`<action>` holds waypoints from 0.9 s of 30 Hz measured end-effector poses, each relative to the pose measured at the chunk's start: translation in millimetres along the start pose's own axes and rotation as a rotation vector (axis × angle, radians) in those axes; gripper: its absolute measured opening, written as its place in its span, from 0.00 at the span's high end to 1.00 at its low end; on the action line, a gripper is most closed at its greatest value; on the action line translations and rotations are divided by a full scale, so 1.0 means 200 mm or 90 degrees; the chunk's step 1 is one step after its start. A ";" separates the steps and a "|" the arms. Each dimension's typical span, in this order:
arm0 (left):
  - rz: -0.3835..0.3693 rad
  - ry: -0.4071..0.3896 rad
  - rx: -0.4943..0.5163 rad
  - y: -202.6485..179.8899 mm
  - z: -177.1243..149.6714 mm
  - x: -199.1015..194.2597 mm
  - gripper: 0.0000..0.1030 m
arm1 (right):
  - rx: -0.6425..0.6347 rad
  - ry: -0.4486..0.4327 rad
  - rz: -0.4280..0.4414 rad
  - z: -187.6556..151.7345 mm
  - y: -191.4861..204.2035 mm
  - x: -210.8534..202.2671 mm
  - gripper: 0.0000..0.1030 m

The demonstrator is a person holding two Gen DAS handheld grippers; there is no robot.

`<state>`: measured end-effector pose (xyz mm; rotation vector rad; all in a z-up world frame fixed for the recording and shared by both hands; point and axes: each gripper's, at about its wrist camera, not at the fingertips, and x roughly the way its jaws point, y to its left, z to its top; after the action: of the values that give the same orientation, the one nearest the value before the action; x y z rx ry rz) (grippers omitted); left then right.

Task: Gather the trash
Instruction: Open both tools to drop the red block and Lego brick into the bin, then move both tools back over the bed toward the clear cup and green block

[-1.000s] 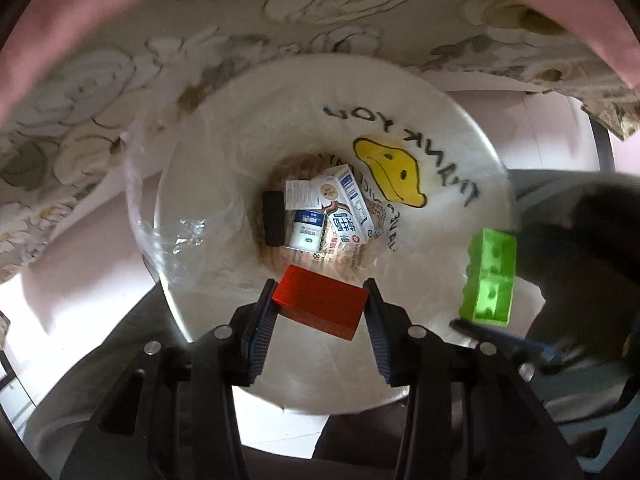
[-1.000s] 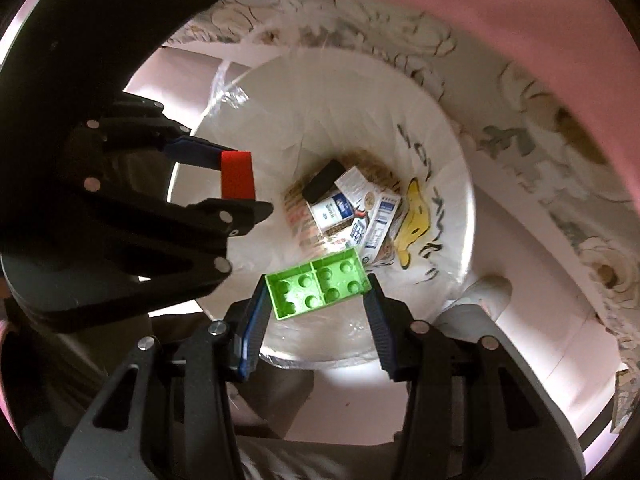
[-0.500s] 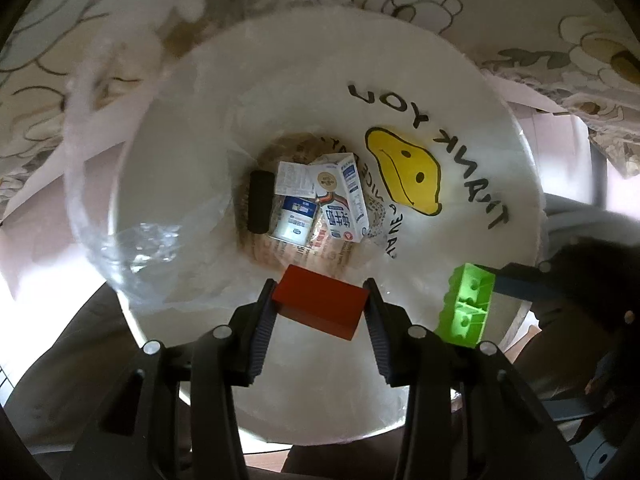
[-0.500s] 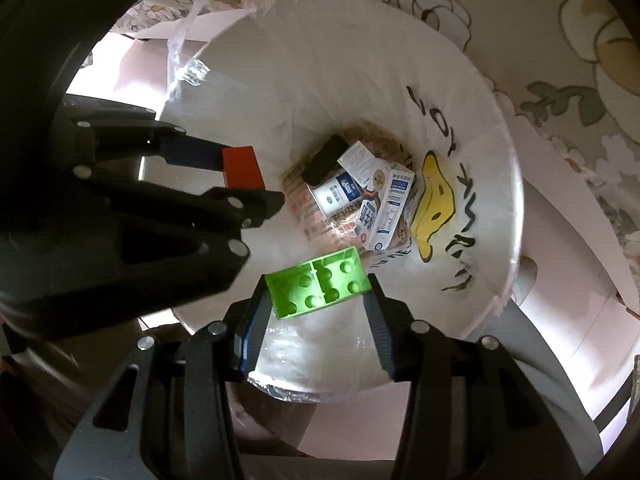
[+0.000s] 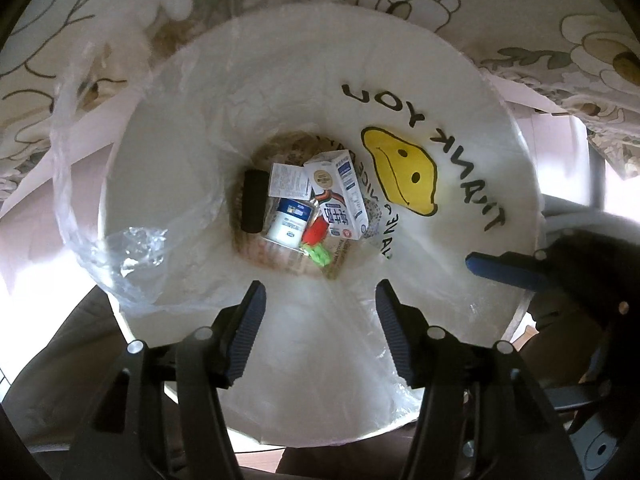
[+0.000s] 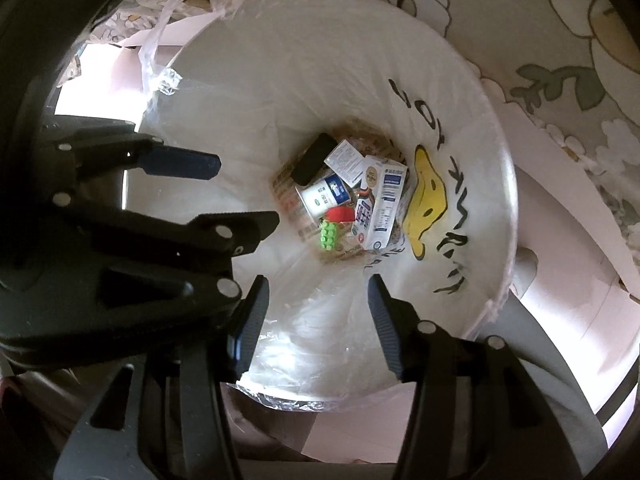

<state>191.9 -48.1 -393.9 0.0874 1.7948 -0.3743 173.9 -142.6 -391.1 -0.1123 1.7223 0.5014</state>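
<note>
Red block (image 5: 314, 230) and green studded block (image 5: 320, 255): both lie at the bottom of the lined bin (image 5: 168, 184), touching each other, the green one nearer, at the near edge of the heap of trash. Just beyond and to the right of them, a blue-and-white milk carton (image 5: 342, 194) on its side; to the left, a white tub with a blue label (image 5: 290, 220); behind that, a small white printed box (image 5: 288, 180); at the far left of the heap, a dark oblong object (image 5: 254, 200), possibly a remote or case, too dim to tell. Bin liner: white plastic bag with a yellow smiley face (image 5: 404, 176) and black lettering on its right wall, and a clear loose flap (image 5: 120, 208) draped over the left rim. Left gripper (image 5: 318, 332): fingers (image 5: 246, 332) spreading apart over the near rim, nothing between them. Right gripper (image 6: 316, 322): fingers (image 6: 250, 326) likewise parting and empty above the bin's near side; it shows at the right edge of the left wrist view. Surroundings: floral-patterned cloth (image 5: 500, 8) beyond the bin, pale floor (image 6: 560, 240) to the right.
</note>
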 end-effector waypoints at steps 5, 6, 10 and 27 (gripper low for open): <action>0.025 -0.029 0.013 0.00 -0.02 -0.06 0.42 | -0.011 -0.007 -0.015 -0.02 0.03 -0.03 0.49; 0.029 -0.035 0.015 0.00 -0.03 -0.08 0.42 | -0.014 -0.008 -0.018 -0.03 0.03 -0.04 0.49; 0.052 -0.065 0.033 -0.01 -0.09 -0.16 0.42 | -0.024 -0.023 -0.023 -0.08 0.06 -0.10 0.49; 0.115 -0.259 0.117 -0.18 -0.39 -0.78 0.19 | -0.081 -0.140 -0.066 -0.32 0.20 -0.60 0.33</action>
<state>149.7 -36.4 -222.0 0.2804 1.3371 -0.3957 127.9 -155.7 -257.0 -0.2282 1.4626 0.5275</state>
